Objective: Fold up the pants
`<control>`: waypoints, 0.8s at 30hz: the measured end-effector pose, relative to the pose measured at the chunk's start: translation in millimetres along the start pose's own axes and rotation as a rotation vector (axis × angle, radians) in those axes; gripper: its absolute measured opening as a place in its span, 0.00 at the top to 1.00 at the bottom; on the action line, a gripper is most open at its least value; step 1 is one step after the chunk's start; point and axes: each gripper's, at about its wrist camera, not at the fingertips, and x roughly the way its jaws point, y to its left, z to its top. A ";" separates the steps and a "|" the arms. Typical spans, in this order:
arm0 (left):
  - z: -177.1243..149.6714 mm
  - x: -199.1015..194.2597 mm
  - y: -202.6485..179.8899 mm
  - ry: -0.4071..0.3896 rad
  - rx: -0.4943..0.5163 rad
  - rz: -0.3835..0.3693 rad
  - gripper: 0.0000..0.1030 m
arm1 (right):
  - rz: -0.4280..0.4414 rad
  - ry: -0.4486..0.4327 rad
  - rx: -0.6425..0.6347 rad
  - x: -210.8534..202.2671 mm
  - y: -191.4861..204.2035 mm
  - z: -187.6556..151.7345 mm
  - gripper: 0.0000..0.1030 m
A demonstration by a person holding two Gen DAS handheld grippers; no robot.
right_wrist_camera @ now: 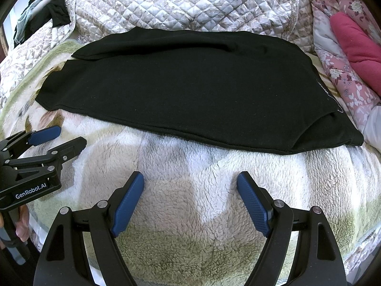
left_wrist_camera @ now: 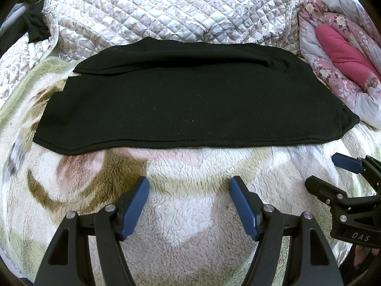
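My left wrist camera sat low and close over the fleece blanket (left_wrist_camera: 190, 214), facing 12 o'clock toward the black pants (left_wrist_camera: 190, 104). My right wrist camera looked the same way from just beside it. Both shared the pants, blanket and quilt (right_wrist_camera: 178, 2).

Hidden layers and cropped edges

The black pants (left_wrist_camera: 190, 104) lie doubled, so their under layers and waistband cannot be made out. At three o'clock in the left wrist view the right gripper (left_wrist_camera: 333, 171) is cropped by the frame edge; at nine o'clock in the right wrist view the left gripper (right_wrist_camera: 64, 135) is likewise cropped. Dark clothes (right_wrist_camera: 54, 12) at eleven o'clock are unidentifiable.
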 end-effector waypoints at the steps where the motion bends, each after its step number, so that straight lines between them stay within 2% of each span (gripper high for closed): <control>1: 0.0 0.0 0.0 0.000 -0.001 0.000 0.29 | 0.000 0.000 0.000 0.0 -0.1 -0.2 0.22; 24: -0.7 1.0 0.0 -0.003 0.010 0.006 0.29 | -0.001 0.001 -0.001 0.2 -0.9 0.7 0.22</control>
